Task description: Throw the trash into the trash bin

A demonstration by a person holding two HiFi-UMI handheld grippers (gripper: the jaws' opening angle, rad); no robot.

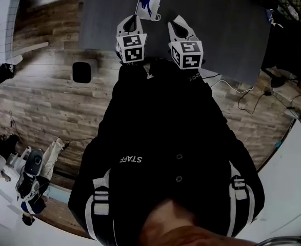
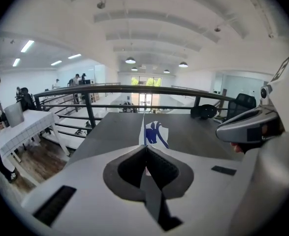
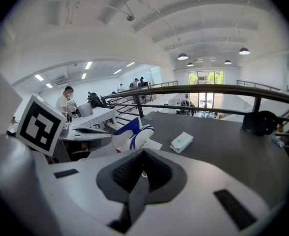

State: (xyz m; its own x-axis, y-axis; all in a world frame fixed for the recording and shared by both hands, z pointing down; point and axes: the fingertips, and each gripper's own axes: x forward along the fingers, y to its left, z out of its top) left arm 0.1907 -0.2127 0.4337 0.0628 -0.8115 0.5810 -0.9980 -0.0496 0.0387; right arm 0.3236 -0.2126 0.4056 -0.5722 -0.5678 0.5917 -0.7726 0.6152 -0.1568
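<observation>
Trash in transit. The left gripper (image 2: 145, 150) pinches the lower edge of the wrapper (image 2: 155, 133), a white sheet with blue print that stands upright above the jaws and appears lifted off the dark grey surface (image 1: 217, 29). The right gripper (image 3: 143, 154) hangs just beside it, jaws pressed together on nothing. A small white box (image 3: 181, 141) lies farther back on the surface. The dark square container (image 1: 82, 72) on the wood floor, left of the surface, is probably the trash bin.

Recommended technique: keep the pinch firm, since only a thin edge is held. Carry the wrapper left and down until it hangs over the container's mouth. Spread the jaws only there, low, because light paper drifts.
</observation>
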